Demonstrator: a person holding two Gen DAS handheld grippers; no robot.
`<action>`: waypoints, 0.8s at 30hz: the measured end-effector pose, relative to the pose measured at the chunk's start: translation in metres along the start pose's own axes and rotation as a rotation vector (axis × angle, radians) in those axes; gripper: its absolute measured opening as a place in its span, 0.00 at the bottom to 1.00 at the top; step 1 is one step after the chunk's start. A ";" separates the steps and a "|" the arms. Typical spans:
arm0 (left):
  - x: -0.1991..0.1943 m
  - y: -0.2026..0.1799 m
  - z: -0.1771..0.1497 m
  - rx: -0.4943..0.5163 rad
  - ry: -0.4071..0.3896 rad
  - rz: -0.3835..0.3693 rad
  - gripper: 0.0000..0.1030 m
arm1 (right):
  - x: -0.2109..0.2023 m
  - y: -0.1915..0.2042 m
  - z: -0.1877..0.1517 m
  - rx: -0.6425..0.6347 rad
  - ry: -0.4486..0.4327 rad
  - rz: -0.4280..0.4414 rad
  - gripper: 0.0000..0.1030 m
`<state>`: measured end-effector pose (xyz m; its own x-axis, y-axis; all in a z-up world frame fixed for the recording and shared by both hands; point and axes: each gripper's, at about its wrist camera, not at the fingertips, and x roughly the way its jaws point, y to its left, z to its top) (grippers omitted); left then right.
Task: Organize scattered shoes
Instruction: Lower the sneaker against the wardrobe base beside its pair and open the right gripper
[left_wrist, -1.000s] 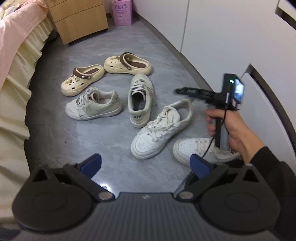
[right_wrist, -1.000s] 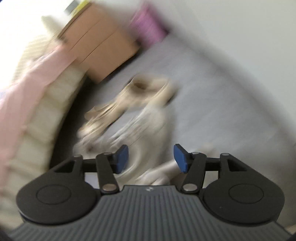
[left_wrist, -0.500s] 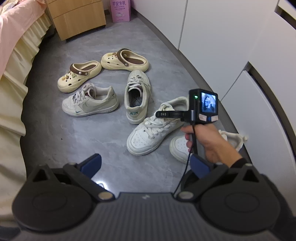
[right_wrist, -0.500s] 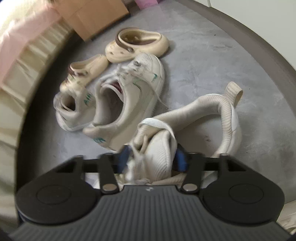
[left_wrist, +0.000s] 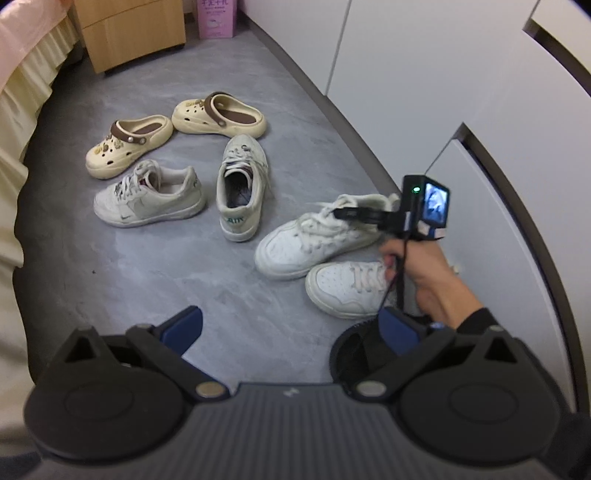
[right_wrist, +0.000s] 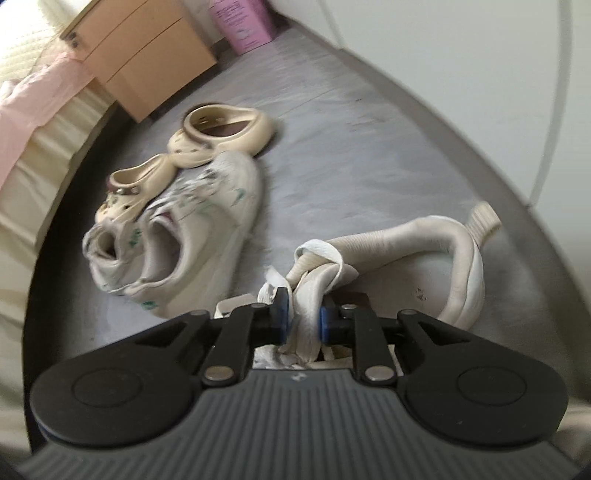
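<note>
Right gripper (right_wrist: 302, 318) is clamped narrow on the tongue (right_wrist: 308, 295) of a white sneaker (left_wrist: 317, 238); I see its blue pads pressed on either side of the fabric, laces bunched just below. In my left view the same gripper (left_wrist: 343, 213) reaches over that sneaker's opening, held by the right hand (left_wrist: 424, 273).

Left gripper (left_wrist: 291, 326) hangs spread wide above bare floor (left_wrist: 147, 273), pads holding nothing, well apart from every shoe.

Held sneaker lies near the floor's right edge, along the white cabinets (left_wrist: 406, 74), toe pointing left. Its mate (left_wrist: 347, 290) sits just beside it on the near side, touching or nearly so; I cannot tell which. Part of the mate is hidden behind the hand.

Farther left, mid-floor: a cream sneaker with green heel lettering (left_wrist: 242, 188), heel toward me, and another cream sneaker (left_wrist: 147, 199) lying crosswise, toe left. Beyond those, two beige clogs (left_wrist: 129, 144) (left_wrist: 221, 116) with brown straps, toes close together.

Far edge of floor: a wooden drawer unit (left_wrist: 129, 33) and a pink box (left_wrist: 218, 18). Left edge: a bed skirt (left_wrist: 18, 122).

Right view is a little blurred.
</note>
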<state>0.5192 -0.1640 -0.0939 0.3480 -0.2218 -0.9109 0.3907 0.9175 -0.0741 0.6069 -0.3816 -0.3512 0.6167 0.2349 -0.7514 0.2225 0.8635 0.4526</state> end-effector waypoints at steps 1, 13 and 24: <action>0.000 0.000 0.000 0.003 -0.003 0.000 1.00 | -0.003 -0.007 0.002 0.009 -0.007 -0.012 0.19; -0.018 0.006 0.005 -0.056 -0.022 -0.073 1.00 | -0.060 -0.023 -0.017 0.157 -0.263 -0.024 0.67; -0.061 0.017 -0.013 -0.090 -0.135 -0.143 1.00 | -0.108 -0.006 -0.090 0.405 -0.434 -0.346 0.67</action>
<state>0.4933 -0.1305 -0.0446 0.4080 -0.3887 -0.8261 0.3688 0.8979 -0.2403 0.4707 -0.3722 -0.3164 0.6868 -0.2976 -0.6631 0.6741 0.6020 0.4281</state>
